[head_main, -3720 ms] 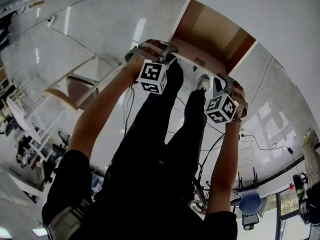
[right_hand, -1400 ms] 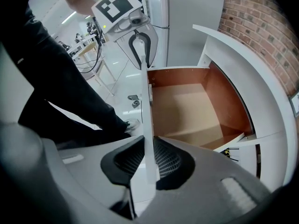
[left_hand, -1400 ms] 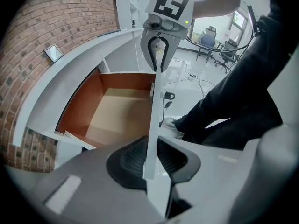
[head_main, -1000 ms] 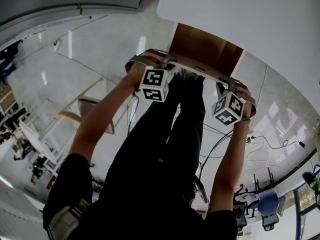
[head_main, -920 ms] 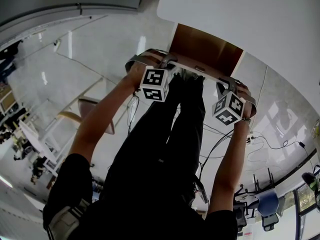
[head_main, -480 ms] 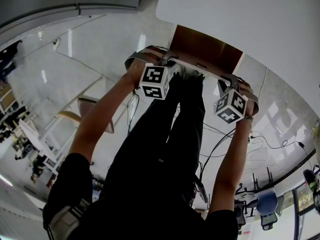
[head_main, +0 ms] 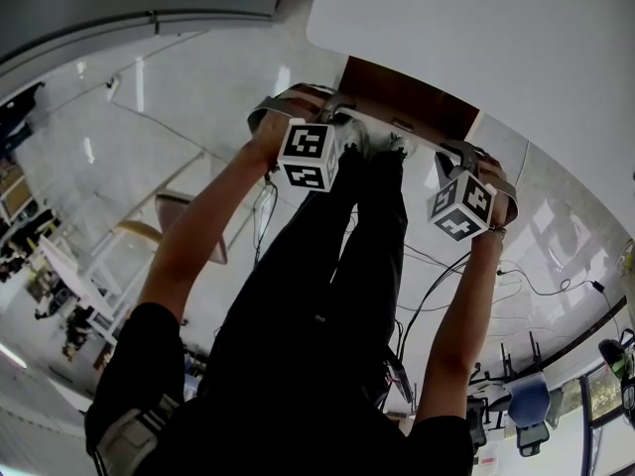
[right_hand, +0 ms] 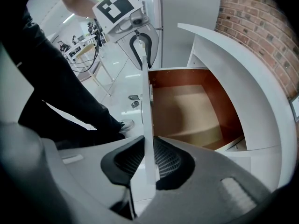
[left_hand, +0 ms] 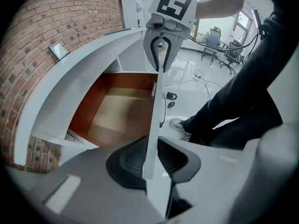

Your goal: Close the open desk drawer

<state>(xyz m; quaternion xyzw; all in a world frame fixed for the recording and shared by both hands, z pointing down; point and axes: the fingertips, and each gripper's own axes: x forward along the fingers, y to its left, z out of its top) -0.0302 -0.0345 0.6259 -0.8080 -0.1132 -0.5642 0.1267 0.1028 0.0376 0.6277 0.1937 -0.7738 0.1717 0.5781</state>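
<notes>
A glossy white floor (head_main: 149, 147) fills the left of the head view, and a brick wall (left_hand: 56, 17) curves along the upper left of the left gripper view. The white table (head_main: 476, 38) takes up the upper right of the head view and covers the back of the open drawer (head_main: 417, 92) just under it. Only a brown strip of the drawer's inside shows there. The person's dark legs (head_main: 327, 296) and the marker cubes (head_main: 308, 154) hide the jaws and most of the drawer front (left_hand: 154, 120) in that view. In the gripper views, the drawer's visible inside is a tan bottom with reddish-brown walls. Its far corners are cut off by the table's edge. The left gripper (left_hand: 150, 162) pinches the thin white drawer front edge-on between its ribbed pads, at the bottom middle of its view. The right gripper (right_hand: 148, 160) clamps the same panel at its other end.
</notes>
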